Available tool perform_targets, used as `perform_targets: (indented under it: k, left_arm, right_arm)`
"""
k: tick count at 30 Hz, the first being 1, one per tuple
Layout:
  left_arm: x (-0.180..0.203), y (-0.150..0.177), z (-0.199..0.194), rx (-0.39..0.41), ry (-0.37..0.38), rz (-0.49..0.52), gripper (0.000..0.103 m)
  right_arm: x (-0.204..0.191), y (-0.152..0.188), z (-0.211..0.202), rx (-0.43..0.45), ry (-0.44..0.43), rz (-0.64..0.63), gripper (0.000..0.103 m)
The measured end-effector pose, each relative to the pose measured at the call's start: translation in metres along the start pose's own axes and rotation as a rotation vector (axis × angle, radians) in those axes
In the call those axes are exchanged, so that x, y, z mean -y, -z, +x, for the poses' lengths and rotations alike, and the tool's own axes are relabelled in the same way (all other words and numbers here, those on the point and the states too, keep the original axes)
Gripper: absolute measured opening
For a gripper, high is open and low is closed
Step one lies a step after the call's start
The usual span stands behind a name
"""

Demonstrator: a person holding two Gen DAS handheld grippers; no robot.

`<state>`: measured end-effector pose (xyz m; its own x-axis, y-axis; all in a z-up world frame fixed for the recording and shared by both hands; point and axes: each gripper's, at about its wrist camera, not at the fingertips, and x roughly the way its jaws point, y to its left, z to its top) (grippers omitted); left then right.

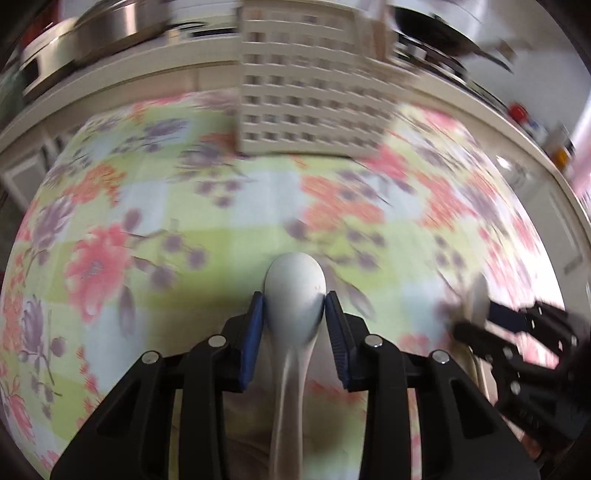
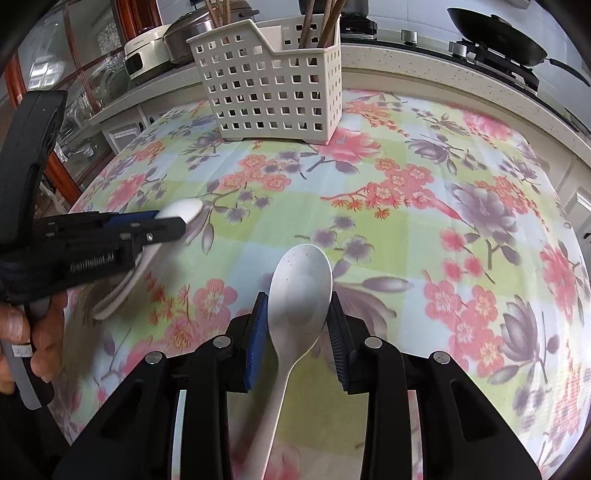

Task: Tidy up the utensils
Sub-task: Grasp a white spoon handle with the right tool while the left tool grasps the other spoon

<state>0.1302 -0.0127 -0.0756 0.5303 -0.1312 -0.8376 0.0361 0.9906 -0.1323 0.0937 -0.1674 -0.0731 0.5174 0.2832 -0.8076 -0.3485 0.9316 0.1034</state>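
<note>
A white spoon (image 1: pixel 295 280) sits bowl-forward between the blue pads of my left gripper (image 1: pixel 295 299), which is shut on it above the floral tablecloth (image 1: pixel 221 192). My right gripper (image 2: pixel 298 297) is shut on a speckled white spoon (image 2: pixel 301 269), its handle running back under the camera. The white slotted utensil basket (image 2: pixel 273 85) stands upright at the far side of the table, with wooden chopsticks (image 2: pixel 321 22) in its rear part. In the right wrist view, the left gripper (image 2: pixel 170 219) with its spoon (image 2: pixel 186 210) is at the left. The left wrist view is blurred and shows the right gripper (image 1: pixel 474 317) low at the right.
A person's hand (image 2: pixel 22 332) grips the left tool's handle. Behind the table runs a counter (image 2: pixel 406 51) with a black pan (image 2: pixel 495 33) on a stove, and a rice cooker (image 2: pixel 184 33) further left. A steel pot (image 1: pixel 110 33) shows at the top left.
</note>
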Motion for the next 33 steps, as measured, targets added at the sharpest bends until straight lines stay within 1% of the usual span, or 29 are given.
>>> perform_targets:
  k: [4, 5, 8, 11, 14, 17, 20, 21, 22, 24, 26, 29, 33]
  left_arm:
    - [-0.022, -0.008, 0.001, 0.012, -0.001, -0.068, 0.034]
    - [-0.025, -0.009, 0.001, 0.012, 0.010, -0.074, 0.034]
    - [-0.033, -0.012, 0.000, 0.014, -0.015, -0.093, 0.035]
    - [-0.040, -0.015, 0.000, 0.012, -0.020, -0.109, 0.035]
    - [-0.044, -0.015, -0.001, -0.003, -0.034, -0.107, 0.036]
    - [-0.041, -0.016, -0.001, -0.015, -0.028, -0.093, 0.041]
    - [-0.037, -0.018, 0.002, -0.019, -0.074, -0.074, 0.041]
    - [-0.035, -0.019, 0.004, -0.023, -0.103, -0.061, 0.041]
    - [-0.034, -0.019, 0.005, -0.026, -0.112, -0.054, 0.041]
    - [-0.034, -0.020, 0.005, -0.033, -0.118, -0.046, 0.041]
    - [-0.034, -0.020, 0.006, -0.035, -0.121, -0.038, 0.041]
    - [-0.035, -0.020, 0.006, -0.035, -0.127, -0.032, 0.037]
    - [-0.036, -0.020, 0.005, -0.036, -0.116, -0.032, 0.036]
  right_arm:
    - [0.001, -0.014, 0.011, 0.012, -0.002, 0.002, 0.031]
    - [0.002, -0.017, 0.013, 0.014, -0.002, 0.004, 0.031]
    - [0.003, -0.025, 0.019, 0.018, -0.002, 0.006, 0.031]
    - [0.003, -0.031, 0.023, 0.022, -0.002, 0.010, 0.032]
    - [0.004, -0.032, 0.022, 0.017, -0.008, 0.021, 0.032]
    - [0.008, -0.029, 0.018, 0.015, -0.003, 0.048, 0.034]
    - [0.010, -0.028, 0.015, 0.015, -0.003, 0.073, 0.038]
    - [0.011, -0.028, 0.013, 0.017, -0.002, 0.082, 0.039]
    - [0.010, -0.028, 0.012, 0.018, -0.002, 0.089, 0.040]
    - [0.010, -0.030, 0.008, 0.020, -0.002, 0.101, 0.045]
    - [0.009, -0.032, 0.008, 0.016, 0.014, 0.104, 0.045]
    - [0.011, -0.035, 0.016, 0.001, 0.023, 0.123, 0.045]
    - [0.009, -0.037, 0.022, -0.012, 0.025, 0.127, 0.045]
